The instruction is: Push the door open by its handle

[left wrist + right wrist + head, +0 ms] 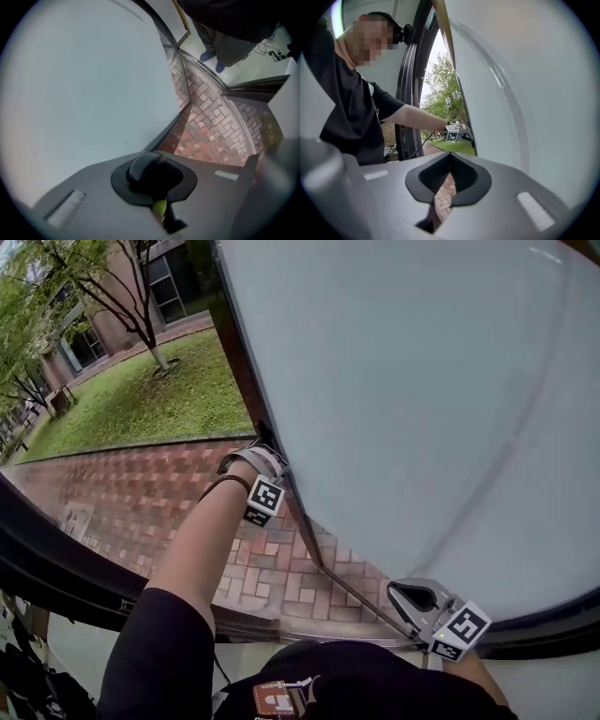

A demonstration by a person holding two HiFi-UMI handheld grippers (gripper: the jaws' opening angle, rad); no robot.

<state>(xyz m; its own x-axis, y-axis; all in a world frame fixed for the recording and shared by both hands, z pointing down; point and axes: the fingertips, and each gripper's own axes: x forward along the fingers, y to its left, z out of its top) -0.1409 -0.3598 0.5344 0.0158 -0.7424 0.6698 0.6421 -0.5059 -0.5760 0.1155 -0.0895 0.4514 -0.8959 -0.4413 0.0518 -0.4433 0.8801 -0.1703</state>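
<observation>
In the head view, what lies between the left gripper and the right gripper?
In the head view, only the door's dark edge runs from the left gripper to the right gripper, with brick paving beside it.

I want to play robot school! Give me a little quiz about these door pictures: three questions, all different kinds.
1. True or false: the door stands open.
2. What covers the ground just outside? A bricks; B sand; C water.
3. Fill in: the ___ gripper is nearer the grass.

Key: 1 true. 2 A. 3 left: the left gripper is out at the door's far edge, and the right gripper is at its near bottom corner.
</observation>
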